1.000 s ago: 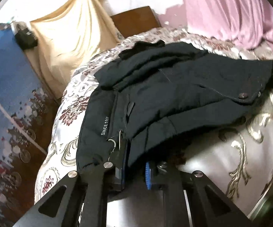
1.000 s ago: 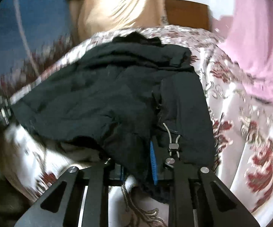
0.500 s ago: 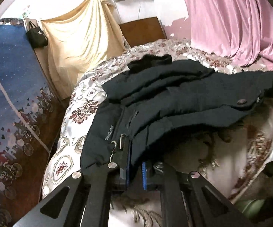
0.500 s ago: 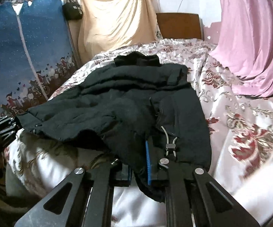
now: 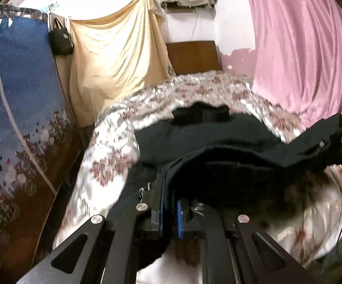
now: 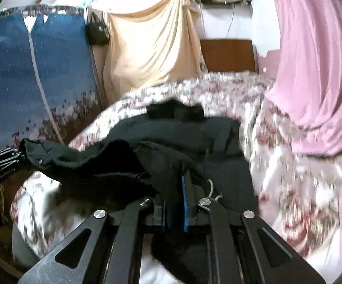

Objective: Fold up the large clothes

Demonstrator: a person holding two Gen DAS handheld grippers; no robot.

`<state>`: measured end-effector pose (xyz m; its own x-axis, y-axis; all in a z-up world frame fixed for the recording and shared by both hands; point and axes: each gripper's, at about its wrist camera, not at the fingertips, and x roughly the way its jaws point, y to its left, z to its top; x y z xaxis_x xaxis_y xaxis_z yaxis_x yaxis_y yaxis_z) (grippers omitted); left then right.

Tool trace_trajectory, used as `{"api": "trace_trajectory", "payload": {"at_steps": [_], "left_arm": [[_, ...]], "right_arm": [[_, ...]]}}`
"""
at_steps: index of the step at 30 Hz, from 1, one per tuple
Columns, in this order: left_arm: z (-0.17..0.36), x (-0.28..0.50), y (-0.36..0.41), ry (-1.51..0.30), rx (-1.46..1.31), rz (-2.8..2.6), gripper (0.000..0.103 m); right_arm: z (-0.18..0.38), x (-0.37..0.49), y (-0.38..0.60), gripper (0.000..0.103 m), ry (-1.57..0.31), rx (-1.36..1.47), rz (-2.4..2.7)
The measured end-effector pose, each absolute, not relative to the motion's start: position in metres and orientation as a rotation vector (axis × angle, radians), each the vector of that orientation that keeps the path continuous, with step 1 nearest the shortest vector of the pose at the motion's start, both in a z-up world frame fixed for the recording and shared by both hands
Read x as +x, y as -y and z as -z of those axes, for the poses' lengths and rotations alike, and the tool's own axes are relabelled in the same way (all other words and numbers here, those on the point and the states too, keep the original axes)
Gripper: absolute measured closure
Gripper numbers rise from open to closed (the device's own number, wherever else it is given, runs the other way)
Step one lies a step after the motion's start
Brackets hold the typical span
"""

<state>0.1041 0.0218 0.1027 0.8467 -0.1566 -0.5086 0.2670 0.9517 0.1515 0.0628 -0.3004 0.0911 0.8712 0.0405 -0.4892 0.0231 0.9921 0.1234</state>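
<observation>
while gripped at both near corners, one black jacket lifted at its front edge off one bed, far part with the collar lying on the flowered cover. left gripper with two fingers drawn narrow, blue pads pinching a fold of the jacket hem. right gripper the same: two fingers close together, dark cloth squeezed between the blue pads, one white cord with a toggle just beside the right-hand pad. seen from the right wrist, left gripper at the far left edge clamping the jacket's other corner; seen from the left wrist, right gripper at the far right edge doing likewise. jacket hem stretched between the two, sagging a little in the middle. behind the bed: one brown headboard, one yellow cloth hung on the wall, one black bag beside it, one blue patterned panel on the left, one pink curtain on the right. edges of the cover blurred.
</observation>
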Motion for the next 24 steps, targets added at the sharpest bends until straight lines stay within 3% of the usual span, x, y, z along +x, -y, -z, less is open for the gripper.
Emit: {"api": "trace_trajectory", "payload": {"at_steps": [12,24], "left_arm": [[-0.153,0.262,0.024,-0.432,0.246,0.227,0.095],[-0.141,0.376,0.039,-0.433,0.215,0.263,0.095]], "right_arm": [[-0.129,0.219,0.338,0.094,-0.429,0.116,0.036],[-0.128,0.33,0.353,0.094,-0.442,0.06,0.094]]}}
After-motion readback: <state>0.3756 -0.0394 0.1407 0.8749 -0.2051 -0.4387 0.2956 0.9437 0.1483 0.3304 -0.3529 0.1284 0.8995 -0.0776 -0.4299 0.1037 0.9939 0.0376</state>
